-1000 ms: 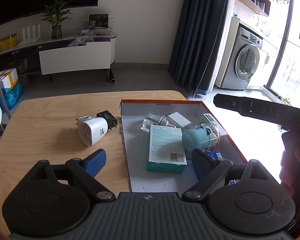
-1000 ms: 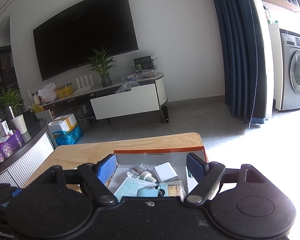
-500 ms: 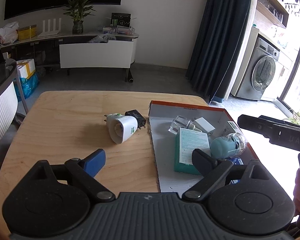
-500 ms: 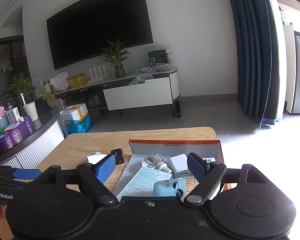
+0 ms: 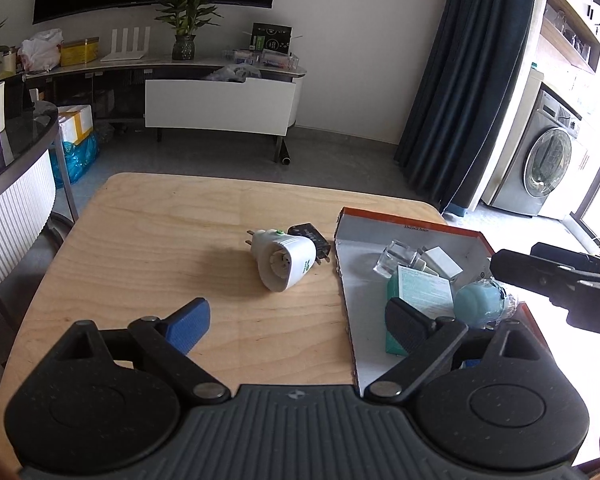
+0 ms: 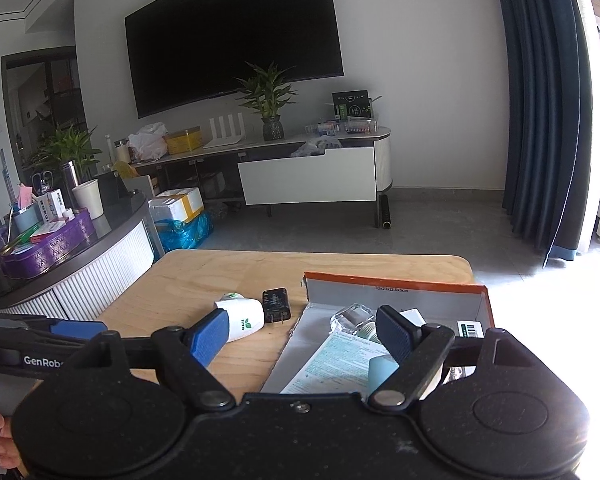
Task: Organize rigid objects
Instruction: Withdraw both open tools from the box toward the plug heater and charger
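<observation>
Both my claws are spread wide and empty, left gripper (image 5: 296, 316) and right gripper (image 6: 302, 332). 2 strays, the white plug adapter (image 5: 286, 262) and black charger (image 5: 314, 238), sit touching on the table (image 5: 160, 240) just beside the box (image 5: 410, 226), so I'd guess they go in next.

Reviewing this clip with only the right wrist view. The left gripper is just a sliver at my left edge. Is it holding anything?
Observer: No. The left gripper is open and empty, above the bare wood of the table.
Operator: What is the pale blue thing behind my right finger?
Observer: A rounded pale blue item lying in the box, beside the teal carton.
Operator: And the end of the white adapter my finger hides?
Observer: The white adapter lies on its side. Its open socket end faces the left camera, and the metal prongs point away.
</observation>
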Tool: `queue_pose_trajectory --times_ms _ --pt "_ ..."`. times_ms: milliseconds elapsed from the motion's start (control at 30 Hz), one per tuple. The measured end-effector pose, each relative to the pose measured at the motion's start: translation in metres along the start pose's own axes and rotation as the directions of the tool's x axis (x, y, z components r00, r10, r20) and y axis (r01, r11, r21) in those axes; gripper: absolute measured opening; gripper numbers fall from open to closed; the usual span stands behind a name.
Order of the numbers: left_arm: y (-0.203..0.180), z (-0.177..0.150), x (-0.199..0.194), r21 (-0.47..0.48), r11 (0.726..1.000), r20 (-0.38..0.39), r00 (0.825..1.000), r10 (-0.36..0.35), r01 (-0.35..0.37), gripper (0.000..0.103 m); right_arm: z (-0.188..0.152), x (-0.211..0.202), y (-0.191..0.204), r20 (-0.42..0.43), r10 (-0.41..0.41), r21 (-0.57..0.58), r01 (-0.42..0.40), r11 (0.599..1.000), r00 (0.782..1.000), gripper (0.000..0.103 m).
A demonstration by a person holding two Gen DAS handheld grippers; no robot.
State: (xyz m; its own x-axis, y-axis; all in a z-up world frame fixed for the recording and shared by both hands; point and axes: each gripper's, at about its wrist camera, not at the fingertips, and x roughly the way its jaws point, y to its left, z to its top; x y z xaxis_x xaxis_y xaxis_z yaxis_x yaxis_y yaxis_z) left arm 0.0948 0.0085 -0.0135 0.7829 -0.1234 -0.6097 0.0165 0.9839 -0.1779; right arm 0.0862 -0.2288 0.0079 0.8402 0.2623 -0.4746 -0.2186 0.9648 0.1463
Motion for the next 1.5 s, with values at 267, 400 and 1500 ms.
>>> queue_pose_trajectory --times_ms 267,400,1500 --pt "0.012 0.004 0.000 -0.016 1.000 0.006 1.000 0.012 -0.012 0.098 0.006 0.009 0.020 0.008 0.038 -0.002 -0.038 0.999 0.999 0.096" --pt "0.017 0.006 0.003 -0.026 0.999 0.005 1.000 0.024 -0.024 0.098 0.007 0.015 0.025 0.003 0.050 -0.006 -0.050 0.999 0.999 0.096" --pt "0.016 0.021 0.132 0.134 0.988 -0.060 0.995 0.082 -0.073 0.102 -0.001 0.044 0.004 -0.006 0.079 0.069 -0.078 0.995 0.997 0.097"
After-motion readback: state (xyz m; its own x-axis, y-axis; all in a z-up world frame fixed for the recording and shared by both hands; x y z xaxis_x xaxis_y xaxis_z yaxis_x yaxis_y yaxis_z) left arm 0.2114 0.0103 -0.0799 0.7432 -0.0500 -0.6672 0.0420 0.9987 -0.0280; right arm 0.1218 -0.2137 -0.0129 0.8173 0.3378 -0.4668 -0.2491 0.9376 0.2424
